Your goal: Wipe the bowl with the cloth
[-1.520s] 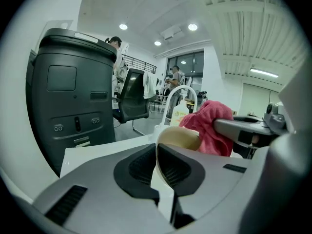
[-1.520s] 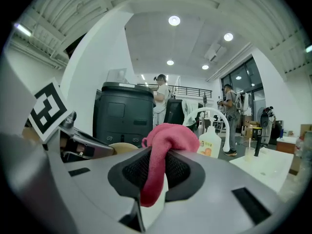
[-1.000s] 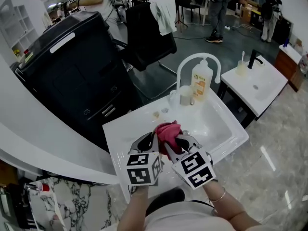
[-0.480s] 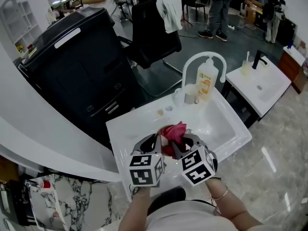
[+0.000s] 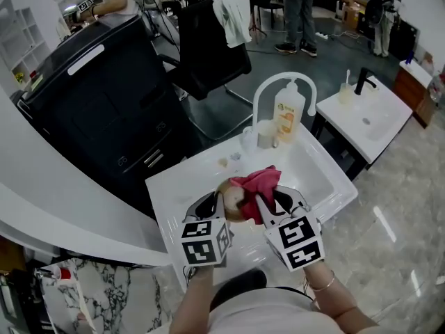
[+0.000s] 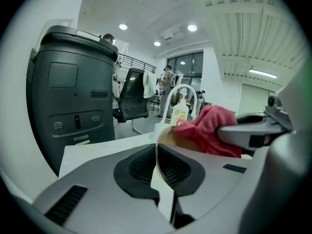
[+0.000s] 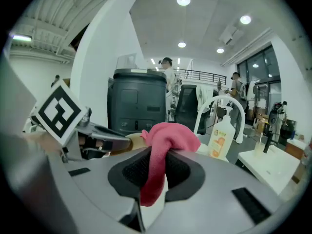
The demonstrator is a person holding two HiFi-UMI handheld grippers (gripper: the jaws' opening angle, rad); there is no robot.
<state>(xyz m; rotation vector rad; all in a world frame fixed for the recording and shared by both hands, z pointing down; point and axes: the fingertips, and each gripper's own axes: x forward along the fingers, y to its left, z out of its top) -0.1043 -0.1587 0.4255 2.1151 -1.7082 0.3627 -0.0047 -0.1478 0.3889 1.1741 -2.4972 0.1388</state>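
Over the white sink (image 5: 316,179) I hold a tan bowl (image 5: 233,199) by its rim with my left gripper (image 5: 217,202), which is shut on it. In the left gripper view the thin rim of the bowl (image 6: 168,136) runs between the dark pads of the left gripper (image 6: 157,152). My right gripper (image 5: 272,199) is shut on a red cloth (image 5: 259,181), which bunches against the bowl's right side. In the right gripper view the cloth (image 7: 168,135) hangs down between the pads of the right gripper (image 7: 155,167), with the bowl (image 7: 136,143) just behind it.
A white arched tap (image 5: 278,82), a soap bottle (image 5: 287,115) and a cup (image 5: 267,135) stand at the sink's far edge. A black cabinet (image 5: 104,110) is at the far left, an office chair (image 5: 208,47) behind, a second basin (image 5: 365,120) at right. People stand in the background.
The cloth has slid to the right and away, off the bowl's top, so the tan bowl now shows. The two grippers have drawn slightly apart.
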